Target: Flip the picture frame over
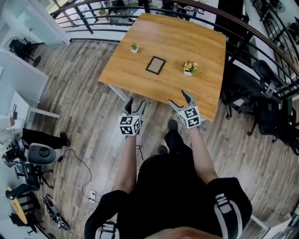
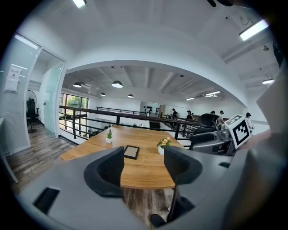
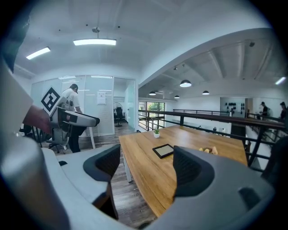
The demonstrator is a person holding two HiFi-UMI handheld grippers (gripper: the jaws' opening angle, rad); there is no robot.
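Near you, both forearms reach ahead side by side over the plank floor (image 1: 70, 107), angled slightly down. The left gripper (image 1: 135, 103) stops just short of the wooden table (image 1: 140, 79), its jaws spread wide and empty; the right gripper (image 1: 180, 99), likewise wide and empty, shows over the near edge. At 12 o'clock the picture frame (image 1: 155, 65) lies flat mid-table with bare wood on every side; a flower pot (image 1: 189, 68) sits at its 3 o'clock and a small green plant (image 1: 134, 47) at its 10 o'clock. A black railing (image 1: 93, 10) rims the far side.
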